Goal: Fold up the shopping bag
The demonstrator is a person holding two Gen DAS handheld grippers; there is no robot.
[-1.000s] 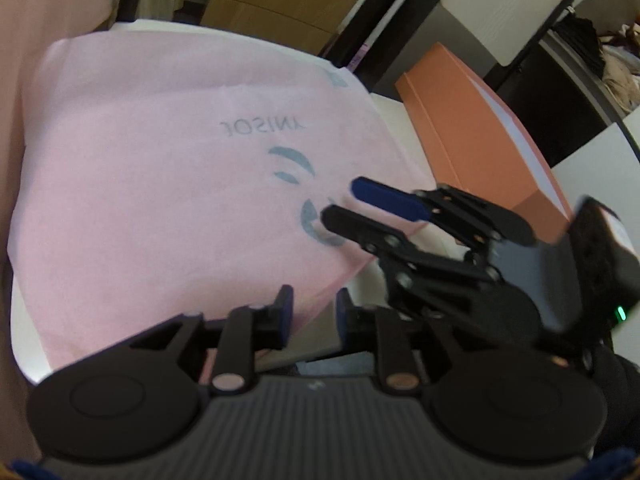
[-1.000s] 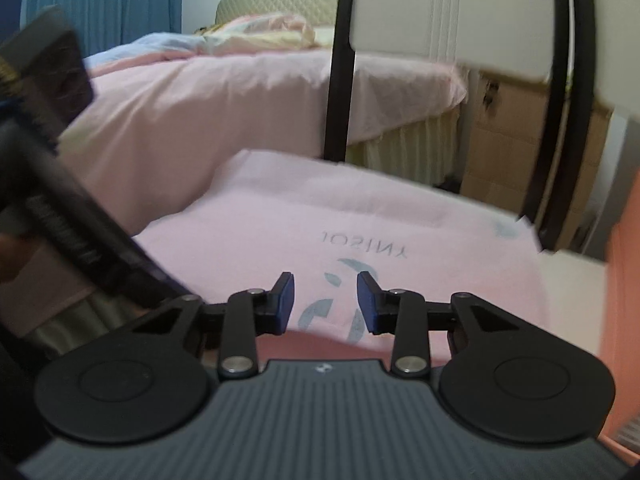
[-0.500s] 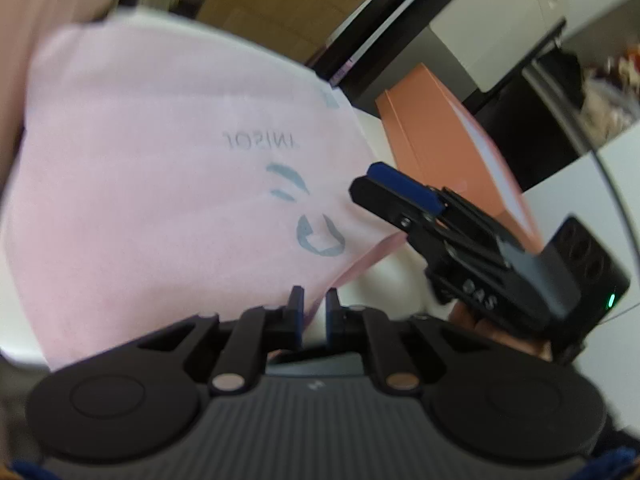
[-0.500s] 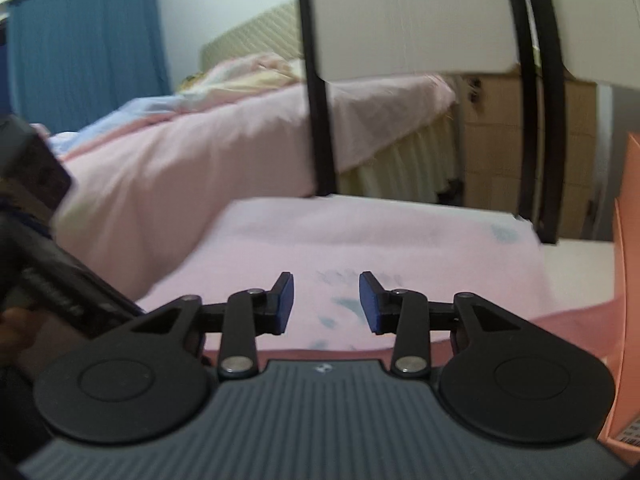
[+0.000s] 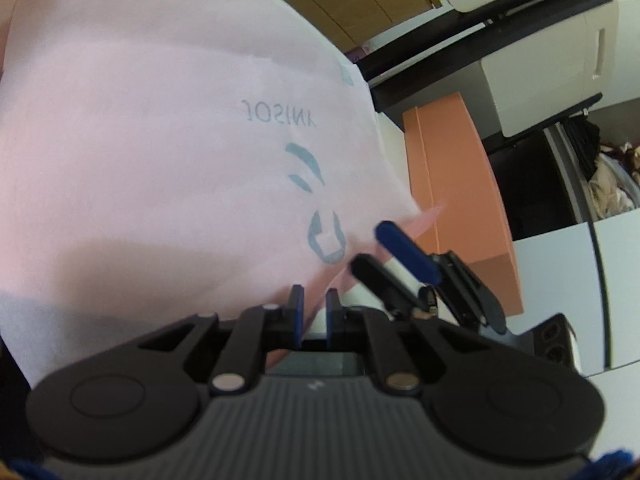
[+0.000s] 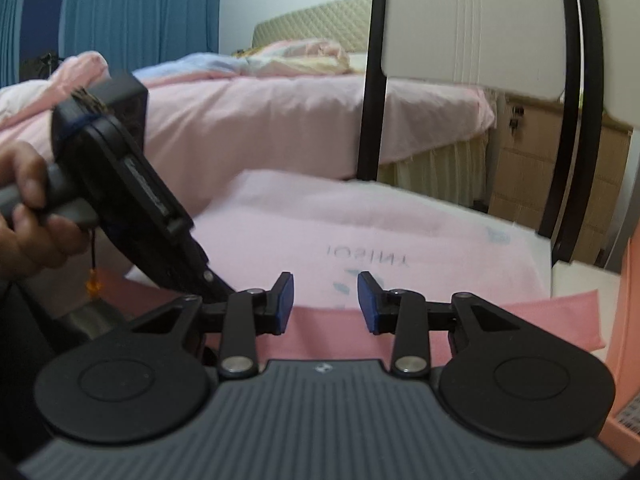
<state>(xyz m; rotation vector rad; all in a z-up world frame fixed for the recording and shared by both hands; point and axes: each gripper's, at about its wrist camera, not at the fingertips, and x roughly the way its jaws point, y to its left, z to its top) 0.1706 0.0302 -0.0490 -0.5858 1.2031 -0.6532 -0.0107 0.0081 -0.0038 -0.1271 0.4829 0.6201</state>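
A pale pink shopping bag (image 5: pixel 160 152) with grey-blue mirrored print lies flat on the table; it also shows in the right wrist view (image 6: pixel 360 232). Its near edge and a darker pink strip (image 6: pixel 552 312) lie just ahead of my right gripper. My left gripper (image 5: pixel 314 314) has its jaws nearly together around the bag's near edge, with a narrow gap showing. My right gripper (image 6: pixel 325 300) is open over the bag's near edge, holding nothing. It also shows in the left wrist view (image 5: pixel 384 256), open beside the left one at the bag's near right corner.
An orange box (image 5: pixel 460 200) stands on the table right of the bag. A bed with pink covers (image 6: pixel 280 120) lies behind the table. Black frame posts (image 6: pixel 372 80) rise at the table's far edge. Cardboard boxes (image 6: pixel 540 168) stand beyond.
My left gripper's jaws closed in on the bag's near edge and the bag's near side has lifted. My right gripper stayed open and shifted slightly along the near edge.
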